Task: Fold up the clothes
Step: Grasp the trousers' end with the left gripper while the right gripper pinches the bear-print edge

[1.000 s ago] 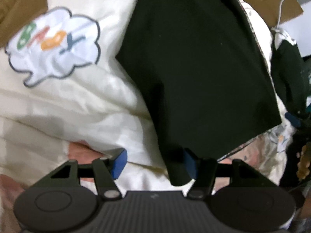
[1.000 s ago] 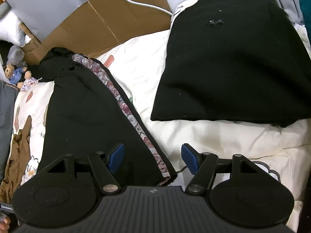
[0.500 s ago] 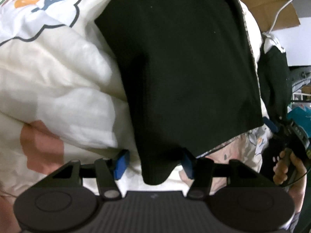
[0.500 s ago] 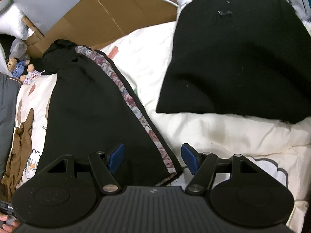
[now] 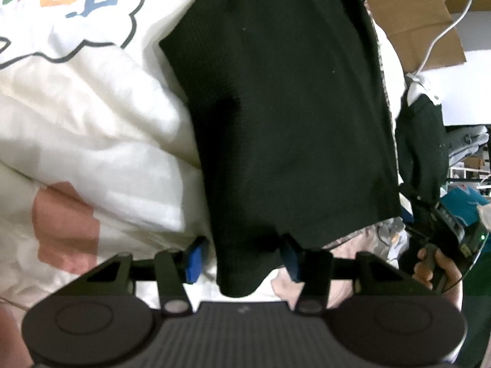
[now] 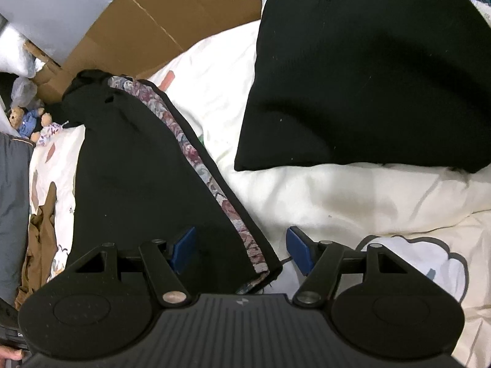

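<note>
A black garment (image 5: pixel 291 107) with a patterned trim (image 6: pixel 199 159) lies spread on a white duvet (image 5: pixel 76 122). Its near left corner hangs between the fingers of my left gripper (image 5: pixel 242 259), whose jaws are closing; the right pad touches the cloth, while the left pad stands slightly apart from it. The trimmed near corner of this garment (image 6: pixel 138 168) sits between the fingers of my right gripper (image 6: pixel 241 251), which is open and not pressing on it. A second black garment (image 6: pixel 368 76), folded, lies at the far right.
Flattened cardboard (image 6: pixel 159 21) and a white cable (image 5: pixel 442 33) lie behind the bed. Small stuffed bears (image 6: pixel 27 119) and a brown cloth (image 6: pixel 40 236) sit at the left edge. A hand (image 5: pixel 435 266) holds the other gripper at right.
In the left wrist view the garment's corner has come deeper between the fingers and the jaws have narrowed. The right gripper has sunk a little toward the trimmed corner, its jaws unchanged.
</note>
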Action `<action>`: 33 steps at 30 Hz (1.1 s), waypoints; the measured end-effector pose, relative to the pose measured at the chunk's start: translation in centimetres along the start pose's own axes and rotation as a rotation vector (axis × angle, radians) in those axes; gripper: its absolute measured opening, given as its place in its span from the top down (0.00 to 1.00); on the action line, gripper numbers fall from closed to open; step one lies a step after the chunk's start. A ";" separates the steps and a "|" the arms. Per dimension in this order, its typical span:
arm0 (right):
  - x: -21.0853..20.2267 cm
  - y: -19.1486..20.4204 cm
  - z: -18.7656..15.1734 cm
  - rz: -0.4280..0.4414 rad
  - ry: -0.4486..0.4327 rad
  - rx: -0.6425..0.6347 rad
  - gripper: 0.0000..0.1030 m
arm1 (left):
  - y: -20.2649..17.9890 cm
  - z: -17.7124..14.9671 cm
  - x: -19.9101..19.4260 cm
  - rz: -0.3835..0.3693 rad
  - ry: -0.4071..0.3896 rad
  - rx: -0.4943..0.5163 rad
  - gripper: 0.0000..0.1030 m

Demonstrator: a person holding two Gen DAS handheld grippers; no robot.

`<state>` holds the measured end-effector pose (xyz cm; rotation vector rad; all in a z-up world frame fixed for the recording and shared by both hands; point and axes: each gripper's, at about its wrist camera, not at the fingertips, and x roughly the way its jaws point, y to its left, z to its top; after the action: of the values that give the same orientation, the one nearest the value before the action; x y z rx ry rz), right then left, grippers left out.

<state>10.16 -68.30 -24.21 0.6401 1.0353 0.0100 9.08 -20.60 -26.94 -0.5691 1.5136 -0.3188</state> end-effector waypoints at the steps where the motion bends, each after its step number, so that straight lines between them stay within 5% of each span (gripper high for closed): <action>1: 0.2 -0.1 0.0 0.002 0.003 0.002 0.32 | -0.2 -0.1 -0.1 0.003 -0.005 0.001 0.49; 14: 1.4 0.0 0.1 0.050 0.039 0.010 0.33 | -0.1 -0.5 0.5 -0.004 -0.023 -0.023 0.51; 19: 1.6 0.0 0.2 0.046 0.041 0.005 0.34 | 0.2 -0.6 0.8 0.007 -0.011 -0.015 0.70; 21: 1.8 0.1 0.0 0.031 0.050 -0.011 0.49 | 0.5 -0.7 0.9 -0.010 -0.004 -0.029 0.84; 26: 1.5 -1.0 -0.4 0.064 0.041 0.025 0.84 | 0.3 -0.4 0.9 -0.010 -0.015 -0.025 0.88; 33: -0.8 -0.3 -0.8 0.116 -0.035 0.086 0.90 | -1.5 -0.1 -1.8 0.012 -0.051 0.025 0.90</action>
<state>8.97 -68.42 -24.03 0.7749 0.9681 0.0555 9.11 -20.93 -24.62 -0.5445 1.4618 -0.3115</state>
